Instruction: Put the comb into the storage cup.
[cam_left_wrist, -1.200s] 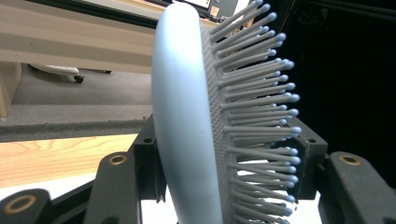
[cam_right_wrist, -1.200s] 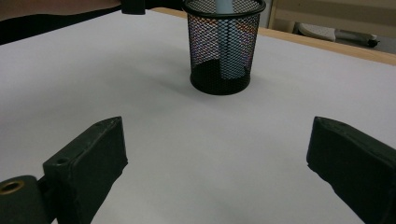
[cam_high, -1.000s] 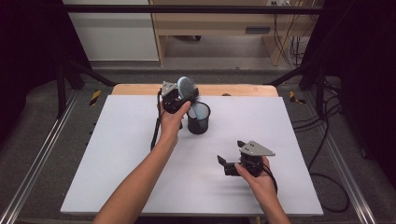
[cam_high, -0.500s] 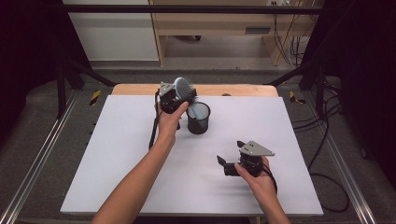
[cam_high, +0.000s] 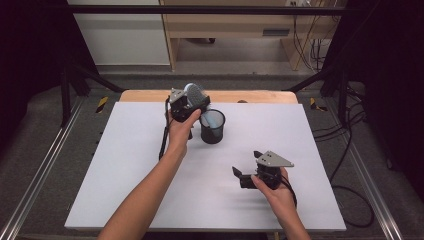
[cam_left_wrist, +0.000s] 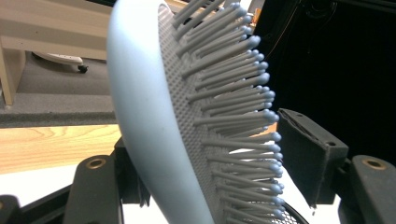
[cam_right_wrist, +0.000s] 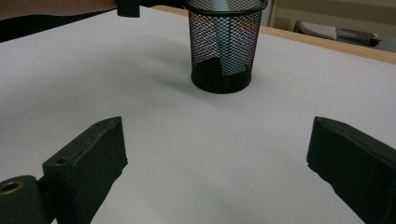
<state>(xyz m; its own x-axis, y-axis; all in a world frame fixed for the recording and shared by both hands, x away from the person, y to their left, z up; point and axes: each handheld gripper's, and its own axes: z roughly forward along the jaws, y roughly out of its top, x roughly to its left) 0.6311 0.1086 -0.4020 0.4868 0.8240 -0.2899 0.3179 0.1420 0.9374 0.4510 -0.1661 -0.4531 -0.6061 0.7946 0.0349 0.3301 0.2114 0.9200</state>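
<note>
A pale blue hairbrush (cam_high: 194, 91) stands with its handle down in a black mesh cup (cam_high: 212, 127) near the table's far edge. My left gripper (cam_high: 189, 101) is up at the brush head. In the left gripper view the brush head (cam_left_wrist: 154, 116) sits between the jaws of that gripper (cam_left_wrist: 215, 144). Those jaws have just been opening, and the right pad (cam_left_wrist: 308, 158) stands just off the bristle tips. My right gripper (cam_high: 246, 162) rests open and empty near the front right. Its jaws (cam_right_wrist: 215, 140) point at the cup (cam_right_wrist: 222, 51).
A white sheet (cam_high: 125, 165) covers the table, with a strip of wood (cam_high: 250, 96) showing along the far edge. Metal rails run down both sides. Cables lie on the floor at the right (cam_high: 350, 150).
The brush head has shifted slightly left above the cup. Both hands have stayed where they were.
</note>
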